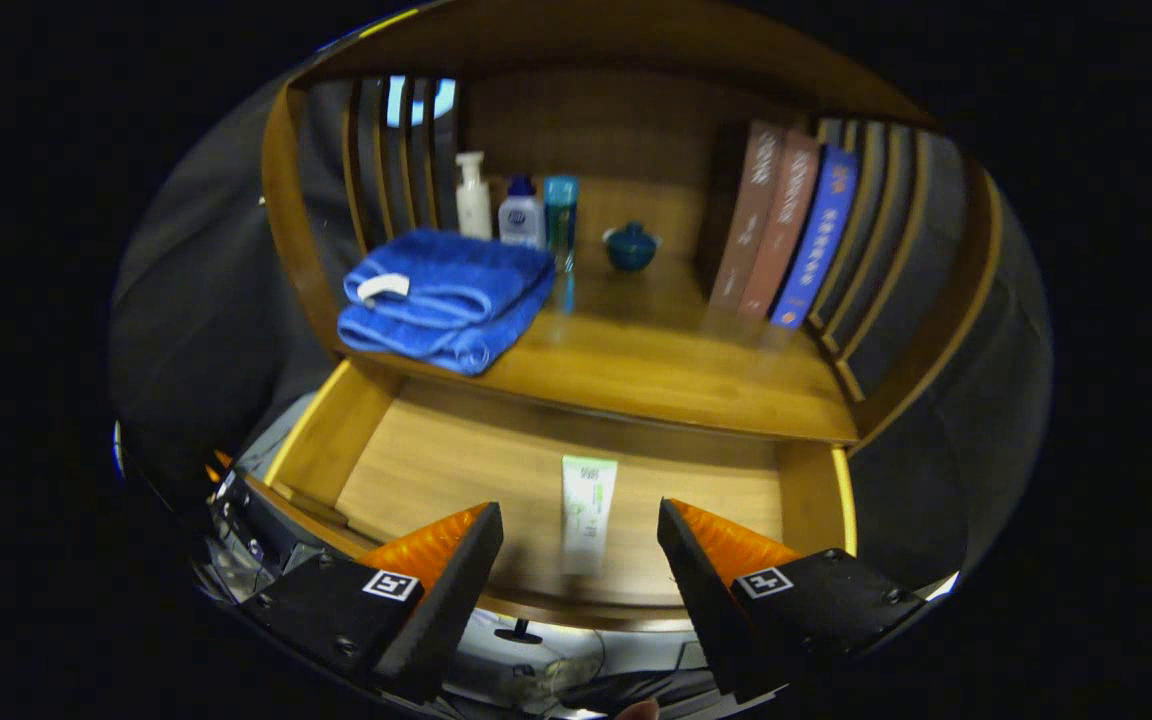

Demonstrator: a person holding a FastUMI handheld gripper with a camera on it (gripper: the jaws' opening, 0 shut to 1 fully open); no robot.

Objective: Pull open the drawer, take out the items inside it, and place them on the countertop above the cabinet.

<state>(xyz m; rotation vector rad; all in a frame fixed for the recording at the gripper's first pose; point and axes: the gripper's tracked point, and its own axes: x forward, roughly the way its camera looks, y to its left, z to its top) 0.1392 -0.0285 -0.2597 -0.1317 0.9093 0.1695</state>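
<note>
Inspecting gripper view:
Gripper (581, 525): fingers spread wide, nothing held, poised above the drawer.
Drawer (316, 450): pulled open beneath the countertop (656, 370).
Tube (586, 510): lying flat on the drawer floor, in line between the fingers, untouched.
Countertop items: folded blue towel (446, 298), three bottles (519, 212), small blue lidded bowl (631, 247), three upright books (786, 235).

Folded blue towel (446, 297) at shelf left; three bottles (519, 212) behind; lidded bowl (631, 246) mid-shelf; three books (786, 232) right.
</note>
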